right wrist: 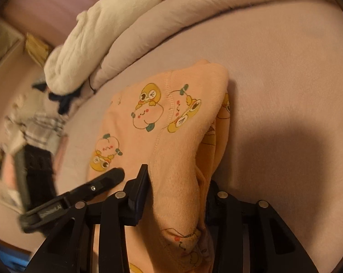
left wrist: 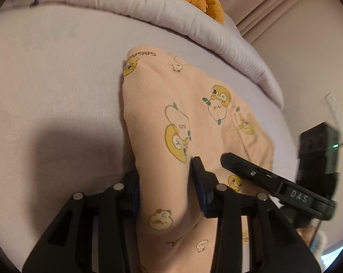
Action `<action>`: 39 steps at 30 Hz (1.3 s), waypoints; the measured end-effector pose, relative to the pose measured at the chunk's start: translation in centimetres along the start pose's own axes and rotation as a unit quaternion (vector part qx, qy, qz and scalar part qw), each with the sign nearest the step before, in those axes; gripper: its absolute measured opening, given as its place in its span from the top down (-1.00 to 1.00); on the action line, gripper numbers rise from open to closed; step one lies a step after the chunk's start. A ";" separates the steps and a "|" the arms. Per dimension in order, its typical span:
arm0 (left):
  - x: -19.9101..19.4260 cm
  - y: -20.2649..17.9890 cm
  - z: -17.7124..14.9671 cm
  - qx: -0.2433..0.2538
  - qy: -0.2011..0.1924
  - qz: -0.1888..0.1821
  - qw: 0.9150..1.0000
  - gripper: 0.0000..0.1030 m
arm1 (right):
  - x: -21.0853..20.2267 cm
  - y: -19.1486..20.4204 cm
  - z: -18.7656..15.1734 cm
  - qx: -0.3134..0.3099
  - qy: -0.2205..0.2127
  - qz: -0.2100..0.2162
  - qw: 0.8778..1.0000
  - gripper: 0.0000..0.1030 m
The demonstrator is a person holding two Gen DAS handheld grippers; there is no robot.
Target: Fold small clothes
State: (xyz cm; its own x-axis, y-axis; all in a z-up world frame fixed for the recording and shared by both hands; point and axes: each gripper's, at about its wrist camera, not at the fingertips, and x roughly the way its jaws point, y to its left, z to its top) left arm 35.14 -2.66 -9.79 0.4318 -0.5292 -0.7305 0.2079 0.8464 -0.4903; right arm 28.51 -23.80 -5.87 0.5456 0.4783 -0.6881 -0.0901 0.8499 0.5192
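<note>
The peach printed garment [left wrist: 185,118] lies on the lilac bed [left wrist: 57,68], its near end raised and pinched at two spots: the left hand-held gripper [left wrist: 164,179] is clamped on a bunched fold of it, and the right hand-held gripper [right wrist: 178,186] is clamped on a thicker wad of several layers, just beside the left one.

The main risk, as I judge it, is uneven hold. The right one grips a fat roll (some inner layers may only be trapped loosely), so a layer could slide out mid-fold and leave the edge crooked. The two grips sit very close, so the cloth ahead of them may sag or twist instead of laying flat. Dragging could also rumple the far end, which rests near the rolled duvet [left wrist: 194,20] ahead.
</note>
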 end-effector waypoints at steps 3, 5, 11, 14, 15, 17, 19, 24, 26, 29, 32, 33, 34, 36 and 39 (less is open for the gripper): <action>-0.4 -0.7 -0.3 0.011 -0.007 0.022 1.000 0.28 | -0.3 0.4 -0.1 -0.003 -0.010 -0.009 1.000 0.43; -0.8 -0.9 -0.5 0.016 -0.010 0.024 1.000 0.38 | -0.9 1.2 -0.3 -0.018 -0.023 -0.015 0.999 0.48; -3.0 -1.8 -2.2 0.030 -0.018 0.020 0.999 0.42 | -3.0 4.9 -1.4 -0.073 -0.049 -0.007 0.996 0.51; -4.9 -2.0 -3.7 0.033 -0.022 0.018 0.999 0.42 | -3.6 6.1 -2.6 -0.093 -0.047 -0.010 0.995 0.51; -5.5 -1.9 -4.3 0.030 -0.022 0.014 0.999 0.42 | -3.9 6.3 -3.2 -0.093 -0.044 -0.008 0.995 0.51; -6.6 -1.8 -5.6 0.024 -0.019 0.007 1.000 0.42 | -4.5 6.6 -4.3 -0.095 -0.043 -0.003 0.995 0.51; -7.9 -1.6 -7.1 0.016 -0.017 -0.002 1.000 0.42 | -5.2 7.1 -5.8 -0.098 -0.042 0.002 0.994 0.51; -11.1 -2.5 -11.2 0.022 -0.020 -0.002 1.000 0.42 | -7.3 8.2 -9.5 -0.108 -0.038 0.015 0.993 0.51; -12.1 -2.8 -12.6 0.024 -0.021 0.001 0.999 0.42 | -8.2 8.5 -10.8 -0.111 -0.038 0.023 0.993 0.51; -13.7 -3.2 -15.1 0.026 -0.025 0.003 0.999 0.42 | -9.2 9.1 -12.6 -0.117 -0.038 0.033 0.992 0.51; -15.1 -3.4 -17.4 0.030 -0.031 0.008 0.999 0.42 | -10.0 9.4 -14.3 -0.119 -0.039 0.044 0.991 0.51; -15.5 -3.5 -18.1 0.031 -0.033 0.011 0.999 0.42 | -10.3 9.6 -14.9 -0.119 -0.039 0.048 0.991 0.51; -15.9 -3.6 -18.8 0.032 -0.035 0.012 0.999 0.42 | -10.5 9.7 -15.4 -0.120 -0.039 0.051 0.991 0.51; -16.7 -3.8 -20.2 0.036 -0.037 0.018 0.999 0.42 | -10.8 9.9 -16.4 -0.120 -0.037 0.055 0.991 0.51; -17.3 -3.7 -21.4 0.031 -0.036 0.019 0.999 0.42 | -11.1 10.2 -17.2 -0.128 -0.032 0.058 0.990 0.51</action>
State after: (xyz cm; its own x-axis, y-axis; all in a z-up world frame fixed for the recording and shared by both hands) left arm 8.11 2.05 -5.49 0.5025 -0.4930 -0.7102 0.2430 0.8689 -0.4312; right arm 7.15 -16.60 -1.65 0.5705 0.5675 -0.5937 -0.3585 0.8224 0.4417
